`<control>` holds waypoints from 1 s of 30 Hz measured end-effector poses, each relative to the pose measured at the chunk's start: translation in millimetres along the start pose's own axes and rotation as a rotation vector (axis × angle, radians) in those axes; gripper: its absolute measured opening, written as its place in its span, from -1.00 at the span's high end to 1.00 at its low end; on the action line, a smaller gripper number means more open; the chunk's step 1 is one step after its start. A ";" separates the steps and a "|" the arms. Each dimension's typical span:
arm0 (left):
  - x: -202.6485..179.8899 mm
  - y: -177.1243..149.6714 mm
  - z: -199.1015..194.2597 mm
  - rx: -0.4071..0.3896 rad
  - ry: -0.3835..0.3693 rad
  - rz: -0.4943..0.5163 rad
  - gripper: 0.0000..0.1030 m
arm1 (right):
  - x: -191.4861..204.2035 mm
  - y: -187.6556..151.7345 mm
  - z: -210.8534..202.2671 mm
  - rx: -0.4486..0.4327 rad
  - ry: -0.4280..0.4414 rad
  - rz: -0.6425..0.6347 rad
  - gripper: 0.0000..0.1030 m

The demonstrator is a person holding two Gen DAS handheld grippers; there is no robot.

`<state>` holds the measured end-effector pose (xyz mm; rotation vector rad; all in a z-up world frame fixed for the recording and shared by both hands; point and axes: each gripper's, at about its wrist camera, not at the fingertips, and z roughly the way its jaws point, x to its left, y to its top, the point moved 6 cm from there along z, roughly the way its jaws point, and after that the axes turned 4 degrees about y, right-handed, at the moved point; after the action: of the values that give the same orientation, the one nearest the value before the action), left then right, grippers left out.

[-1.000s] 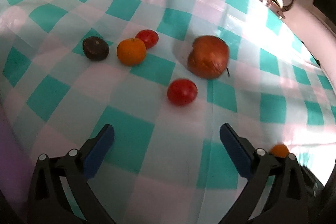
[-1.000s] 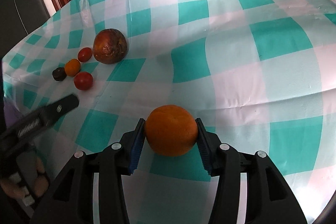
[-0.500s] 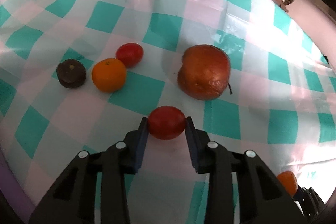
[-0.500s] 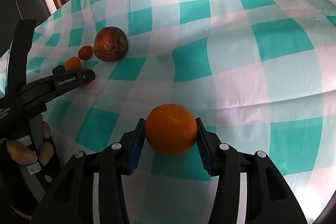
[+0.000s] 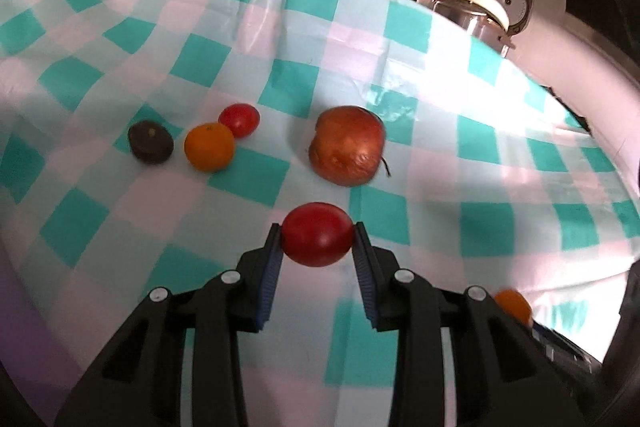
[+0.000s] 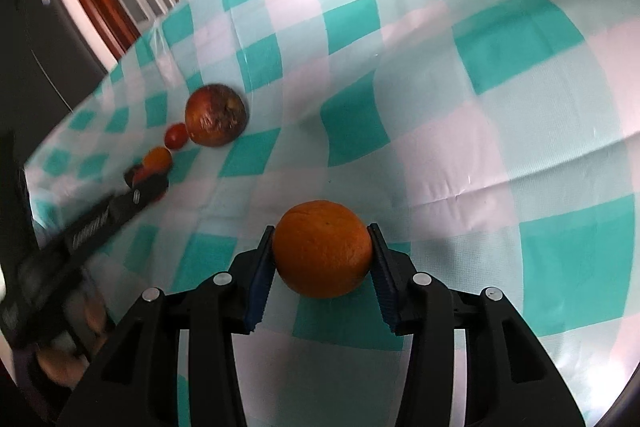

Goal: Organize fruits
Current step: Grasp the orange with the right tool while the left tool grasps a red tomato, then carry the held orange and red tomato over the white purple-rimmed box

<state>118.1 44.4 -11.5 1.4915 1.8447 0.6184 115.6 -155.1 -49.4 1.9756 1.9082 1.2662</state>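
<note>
1. My left tongs (image 5: 317,241) are clamped on a smooth, glossy red tomato (image 5: 318,234), its sides pressed by the ribbed blue pads; it looks lifted just off the worktop (image 5: 500,187), though I cannot be sure.
2. My right tongs (image 6: 322,255) are clamped on a round orange (image 6: 323,247) with dimpled, matte peel.
3. Beyond the tomato lies a large brownish-red fruit (image 5: 347,145), wrinkled and dull, with a thin stalk at one side.
4. Further left, a small orange fruit (image 5: 209,147) sits just beside a second red tomato (image 5: 239,120); a dark, flattish fruit (image 5: 151,141) lies near them.
5. The cloth over the worktop is a shiny, creased teal-and-white check.
6. I judge the sorting only begun: two fruits are in my grip and not yet placed, four lie loosely grouped, and no bowl or tray shows.
</note>
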 end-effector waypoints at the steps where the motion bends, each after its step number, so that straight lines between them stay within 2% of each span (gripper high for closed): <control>1: -0.9 -4.3 -6.0 -0.006 -0.009 -0.002 0.31 | -1.8 1.1 0.0 -0.004 0.015 0.015 0.14; 5: -6.9 -18.6 -35.0 -0.057 -0.005 0.030 0.31 | -1.6 1.2 -5.2 -0.023 0.003 0.028 0.14; 7: -9.0 -29.7 -56.4 -0.075 -0.011 0.052 0.31 | -5.3 -4.1 -19.1 -0.051 0.007 0.078 0.14; 12: -8.5 -76.1 -121.6 -0.088 -0.063 0.131 0.31 | -4.8 -55.5 -60.4 -0.069 0.010 0.206 0.14; 17: -3.6 -119.6 -177.9 -0.073 -0.096 0.220 0.31 | 29.7 -100.8 -84.0 -0.038 -0.021 0.093 0.14; 21: 10.8 -134.6 -214.7 -0.058 -0.117 0.218 0.31 | 53.5 -127.3 -95.4 -0.009 -0.036 0.023 0.14; 25: 26.2 -126.9 -255.1 -0.128 -0.113 0.218 0.31 | 83.2 -140.2 -103.1 0.010 -0.020 -0.058 0.14; 30: 47.2 -105.3 -298.0 -0.225 -0.118 0.175 0.31 | 133.3 -142.8 -118.0 -0.013 0.037 -0.160 0.14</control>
<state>-179.6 81.1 98.7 1.5131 1.5128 0.7768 -86.8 -63.7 3.3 1.7643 2.0236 1.2767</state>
